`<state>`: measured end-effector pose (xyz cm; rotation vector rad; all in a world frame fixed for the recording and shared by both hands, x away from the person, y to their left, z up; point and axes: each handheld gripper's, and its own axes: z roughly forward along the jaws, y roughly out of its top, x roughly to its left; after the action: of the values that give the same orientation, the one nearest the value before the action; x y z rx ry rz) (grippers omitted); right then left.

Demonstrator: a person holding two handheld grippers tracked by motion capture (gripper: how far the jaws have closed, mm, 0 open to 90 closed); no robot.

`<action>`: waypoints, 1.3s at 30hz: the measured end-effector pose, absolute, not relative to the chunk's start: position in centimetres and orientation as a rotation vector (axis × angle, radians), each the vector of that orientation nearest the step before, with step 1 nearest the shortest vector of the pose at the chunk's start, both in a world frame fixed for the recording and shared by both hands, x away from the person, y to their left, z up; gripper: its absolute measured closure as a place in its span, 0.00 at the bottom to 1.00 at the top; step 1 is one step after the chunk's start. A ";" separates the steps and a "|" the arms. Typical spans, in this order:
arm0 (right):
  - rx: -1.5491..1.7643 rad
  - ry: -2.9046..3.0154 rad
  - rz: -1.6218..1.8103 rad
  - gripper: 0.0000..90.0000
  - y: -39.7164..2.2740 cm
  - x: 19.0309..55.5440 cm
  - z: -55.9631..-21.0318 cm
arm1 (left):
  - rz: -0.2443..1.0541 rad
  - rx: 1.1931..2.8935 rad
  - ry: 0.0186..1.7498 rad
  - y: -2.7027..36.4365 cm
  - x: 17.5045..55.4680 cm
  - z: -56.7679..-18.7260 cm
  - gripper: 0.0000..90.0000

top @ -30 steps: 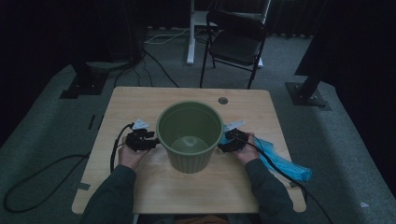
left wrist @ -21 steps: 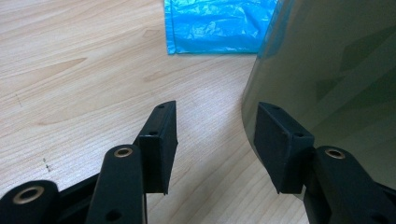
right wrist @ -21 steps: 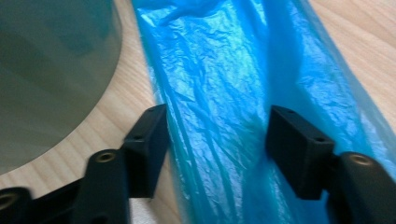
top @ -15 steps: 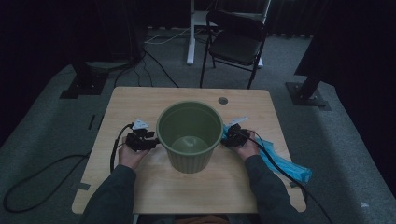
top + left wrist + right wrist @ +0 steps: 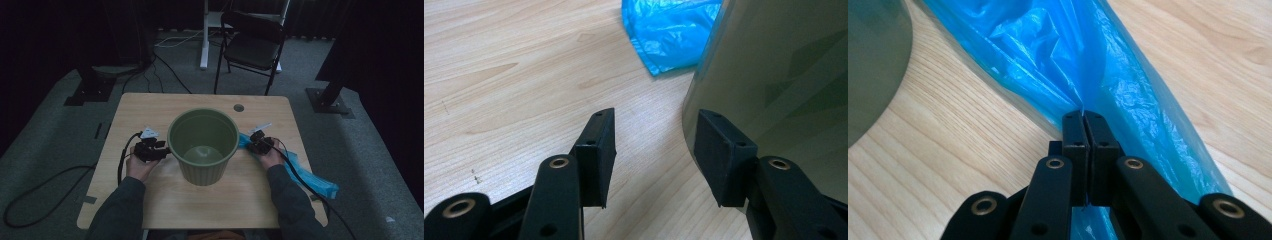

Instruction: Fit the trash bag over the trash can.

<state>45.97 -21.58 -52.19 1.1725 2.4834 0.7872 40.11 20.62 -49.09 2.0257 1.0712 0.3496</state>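
A green plastic bin (image 5: 202, 145) stands upright in the middle of the wooden table (image 5: 150, 107). A crumpled blue plastic bag (image 5: 312, 177) lies to the right of it, reaching to the table's right edge. My right gripper (image 5: 251, 142) (image 5: 1083, 116) has just been closing and is shut on a fold of the blue bag (image 5: 1058, 55), with the film pinched between its pads. My left gripper (image 5: 164, 150) (image 5: 656, 115) stands open at the bin's left wall (image 5: 784, 75), one pad close against that wall and nothing between the jaws. An end of the bag (image 5: 669, 30) shows beyond the bin.
A round cable hole (image 5: 238, 107) sits at the table's far right. Black cables (image 5: 122, 160) trail from both grippers off the front edge. On the floor behind the table stand a folding chair (image 5: 252, 47), a white post (image 5: 204, 35) and dark stand bases (image 5: 330, 100).
The right hand has shifted a little away from me along the blue bag beside the bin. The left hand and the bin have stayed put.
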 end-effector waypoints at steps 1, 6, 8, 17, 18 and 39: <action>1.179 2.478 0.797 0.99 -21.9 45.9 -52.0 | 0.350 2.025 1.071 20.6 40.1 -49.1 0.57; 1.169 2.450 0.815 0.99 -22.9 45.7 -50.6 | 0.350 2.028 1.069 20.5 40.1 -49.1 0.57; 1.168 2.444 0.816 0.99 -23.0 45.6 -50.2 | 0.349 2.029 1.069 20.5 40.1 -49.1 0.57; 1.154 2.394 0.856 0.99 -24.5 45.3 -47.6 | 0.345 2.026 1.066 20.5 40.2 -49.1 0.57; 1.148 2.386 0.866 0.99 -24.7 45.1 -47.0 | 0.345 2.025 1.066 20.5 40.2 -49.1 0.57; 1.075 2.316 0.913 0.99 -26.7 44.0 -41.3 | 0.343 2.020 1.063 20.5 40.2 -49.1 0.57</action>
<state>44.03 -26.67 -41.31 1.0745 2.3161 0.9130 40.17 20.54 -49.11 2.0197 1.0626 0.3432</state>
